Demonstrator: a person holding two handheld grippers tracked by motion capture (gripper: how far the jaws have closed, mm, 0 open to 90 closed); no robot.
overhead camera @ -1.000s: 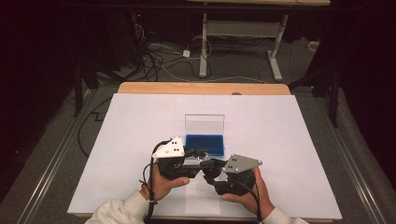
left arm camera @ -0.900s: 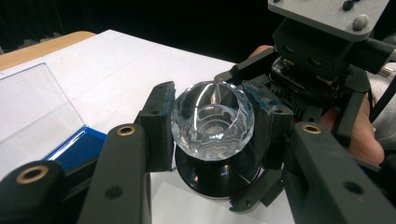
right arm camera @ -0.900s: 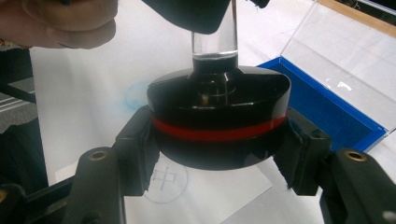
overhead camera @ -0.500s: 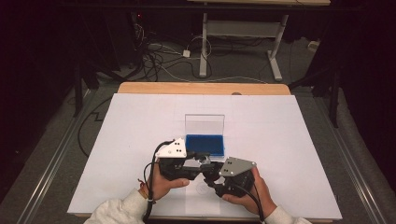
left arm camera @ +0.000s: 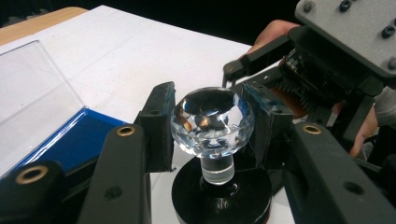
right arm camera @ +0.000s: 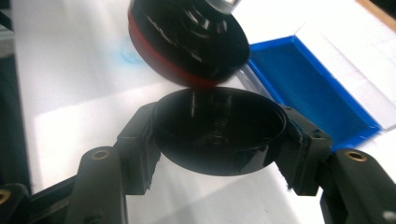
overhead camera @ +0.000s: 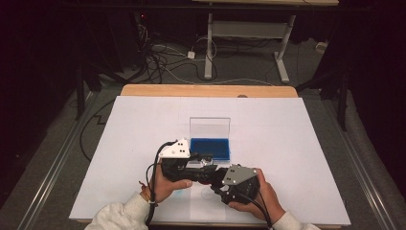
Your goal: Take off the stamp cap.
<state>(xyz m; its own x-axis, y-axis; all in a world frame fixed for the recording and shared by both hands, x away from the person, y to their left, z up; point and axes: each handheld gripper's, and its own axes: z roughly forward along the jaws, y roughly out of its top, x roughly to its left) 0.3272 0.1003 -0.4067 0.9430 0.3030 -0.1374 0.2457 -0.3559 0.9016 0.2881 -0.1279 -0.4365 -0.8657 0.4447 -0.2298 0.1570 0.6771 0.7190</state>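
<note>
Side by side near the front edge of a white table [overhead camera: 287, 124], a person's two hands work a pair of hand-held grippers over a small stamp-like piece. Seen from the high view, the left gripper [overhead camera: 203, 162] and the right gripper [overhead camera: 215, 178] meet just in front of an open blue case [overhead camera: 209, 148], whose clear lid [overhead camera: 209, 127] stands upright at its far side.

From the left gripper view, the left gripper [left arm camera: 212, 123] is clamped on a faceted crystal knob [left arm camera: 212, 120], one black pad against each flank. A short clear stem runs from the knob down to a round black base [left arm camera: 222, 196], with a thin red edge just visible at the bottom of that view. The blue case [left arm camera: 70, 140] lies to the left of the jaws, touching nothing, and the right gripper [left arm camera: 327, 60] sits close behind the knob.

From the right gripper view, the right gripper [right arm camera: 219, 135] is closed on a shallow black cap [right arm camera: 219, 135], gripped by its rim on both sides with its hollow facing up. The round black base [right arm camera: 187, 35], ringed in red, hangs tilted just above the cap; whether its lower edge touches the cap's rim cannot be told. The blue case [right arm camera: 317, 88] lies beyond on the right of that view, its tray open on the white table [right arm camera: 70, 93].
</note>
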